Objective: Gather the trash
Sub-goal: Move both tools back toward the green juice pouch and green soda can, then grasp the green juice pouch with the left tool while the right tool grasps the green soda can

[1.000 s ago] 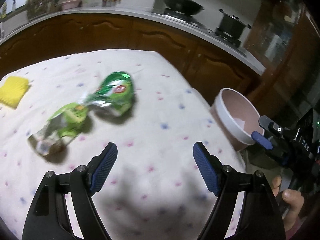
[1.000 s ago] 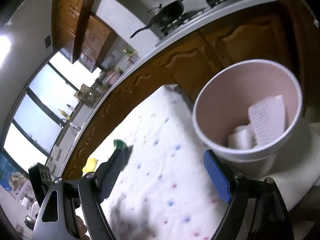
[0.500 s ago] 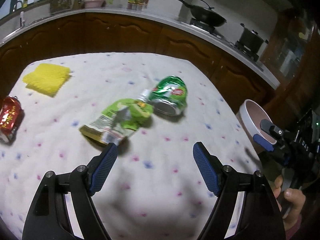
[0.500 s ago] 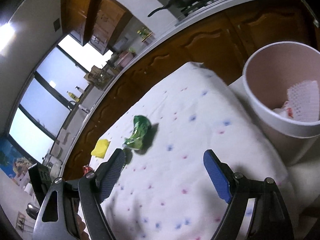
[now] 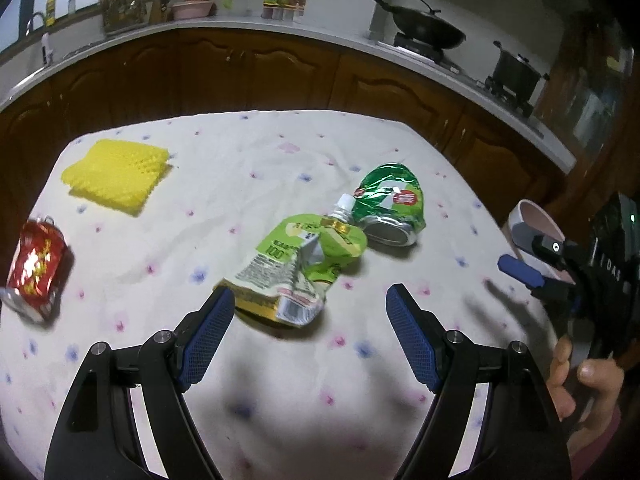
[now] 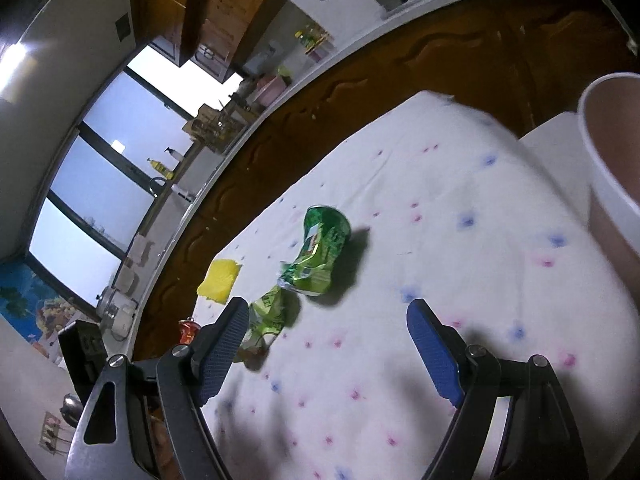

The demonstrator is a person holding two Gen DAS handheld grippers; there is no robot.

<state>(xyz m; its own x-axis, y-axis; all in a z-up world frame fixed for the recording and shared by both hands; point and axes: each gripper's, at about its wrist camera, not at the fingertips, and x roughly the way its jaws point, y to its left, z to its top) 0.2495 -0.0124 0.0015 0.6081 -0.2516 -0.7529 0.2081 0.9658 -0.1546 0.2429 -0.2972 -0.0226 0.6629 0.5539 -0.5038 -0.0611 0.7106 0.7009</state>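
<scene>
A crumpled light-green drink pouch (image 5: 298, 268) lies on the dotted white tablecloth (image 5: 256, 380), just ahead of my open, empty left gripper (image 5: 308, 332). A crushed green can (image 5: 390, 206) lies right behind the pouch. At the left edge rests a crushed red can (image 5: 36, 264), and a yellow foam net (image 5: 116, 176) lies far left. In the right wrist view my right gripper (image 6: 324, 354) is open and empty above the cloth, with the green can (image 6: 322, 252) and pouch (image 6: 268, 312) ahead to its left. The pink bin (image 6: 612, 176) stands at the right edge.
The right gripper (image 5: 528, 268) and a hand (image 5: 576, 380) show at the right of the left wrist view, in front of the bin (image 5: 536, 216). Dark wooden cabinets (image 5: 248, 72) and a counter with a wok (image 5: 424, 32) and a pot (image 5: 516, 74) run behind the table.
Both views have swung left across the table. The pouch and green can now sit central before the left gripper; the red can and yellow net came into view. The bin slid to the right wrist view's edge.
</scene>
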